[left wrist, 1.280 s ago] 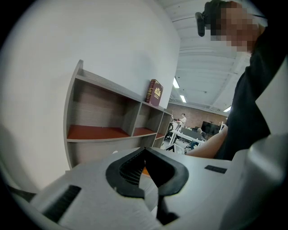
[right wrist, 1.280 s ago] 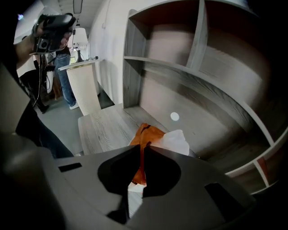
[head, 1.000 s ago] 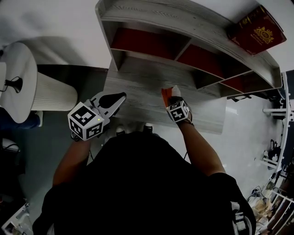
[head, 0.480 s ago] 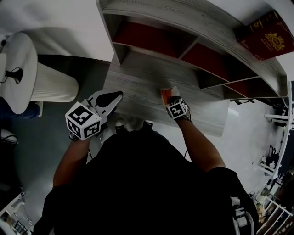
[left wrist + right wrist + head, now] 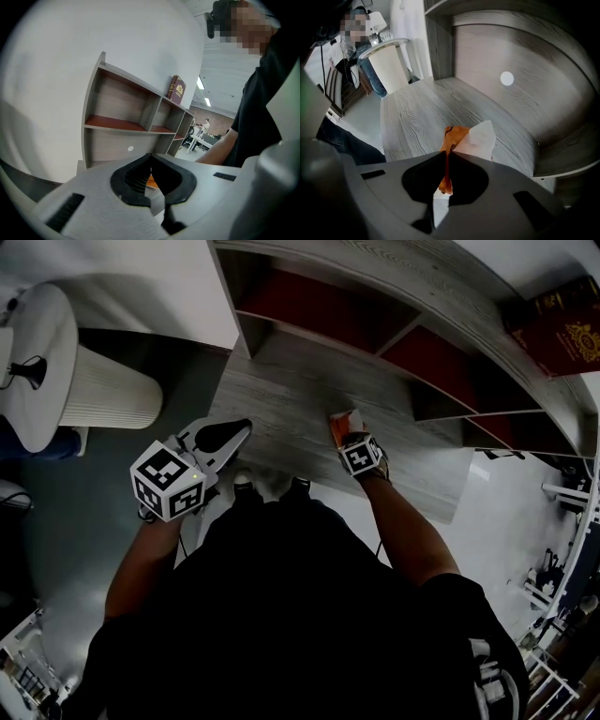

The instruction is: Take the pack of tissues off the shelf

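The orange and white pack of tissues (image 5: 466, 138) hangs over the grey wooden ledge (image 5: 422, 112) of the shelf unit, pinched by its thin edge. My right gripper (image 5: 446, 161) is shut on it; from the head view the pack (image 5: 343, 427) pokes out just beyond that gripper (image 5: 356, 442). My left gripper (image 5: 234, 432) floats at the ledge's near left corner with its jaws together and nothing in them. In the left gripper view a sliver of orange pack (image 5: 151, 179) shows behind the shut jaws (image 5: 151, 159).
The shelf unit (image 5: 394, 296) has red-floored open compartments above the ledge. A dark red book (image 5: 562, 329) lies on its top at the right. A white round side table (image 5: 37, 362) with a ribbed base stands on the floor to the left.
The shelf has slid right and up in the head view as the head turned. Both grippers hold almost the same places, the right one still gripping the pack.
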`<state>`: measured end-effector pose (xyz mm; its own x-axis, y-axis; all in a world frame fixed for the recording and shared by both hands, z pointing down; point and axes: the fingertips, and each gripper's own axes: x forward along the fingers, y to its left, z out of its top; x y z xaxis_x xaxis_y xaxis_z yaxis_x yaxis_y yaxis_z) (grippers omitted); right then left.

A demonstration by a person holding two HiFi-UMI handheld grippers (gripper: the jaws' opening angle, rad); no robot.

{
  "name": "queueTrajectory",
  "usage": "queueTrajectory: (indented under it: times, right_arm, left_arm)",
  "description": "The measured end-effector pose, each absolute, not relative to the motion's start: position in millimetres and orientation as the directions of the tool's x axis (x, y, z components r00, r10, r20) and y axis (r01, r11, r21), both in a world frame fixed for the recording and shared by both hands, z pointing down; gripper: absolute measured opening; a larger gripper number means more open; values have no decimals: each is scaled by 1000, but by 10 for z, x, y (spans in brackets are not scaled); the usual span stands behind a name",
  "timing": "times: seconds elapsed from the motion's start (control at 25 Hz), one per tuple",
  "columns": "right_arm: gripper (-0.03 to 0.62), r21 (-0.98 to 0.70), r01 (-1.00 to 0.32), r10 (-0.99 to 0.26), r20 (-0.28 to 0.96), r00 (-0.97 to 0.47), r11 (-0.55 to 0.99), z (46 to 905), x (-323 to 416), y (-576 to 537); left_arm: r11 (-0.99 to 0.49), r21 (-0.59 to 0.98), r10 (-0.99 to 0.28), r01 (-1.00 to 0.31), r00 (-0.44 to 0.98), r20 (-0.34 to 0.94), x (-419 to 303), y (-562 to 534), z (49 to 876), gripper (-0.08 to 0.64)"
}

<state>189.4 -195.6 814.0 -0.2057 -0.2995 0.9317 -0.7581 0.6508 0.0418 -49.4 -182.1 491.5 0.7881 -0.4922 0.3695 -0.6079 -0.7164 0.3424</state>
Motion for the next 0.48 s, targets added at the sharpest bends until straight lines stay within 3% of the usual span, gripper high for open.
queueTrajectory:
  times: [0.48]
  right_arm:
    - [8,-7,-757,-239,947,-215,654,8371,1870,-1943]
  left_arm:
    - [-683,346,-521,-643,761,387,-514,-1802,4989,17]
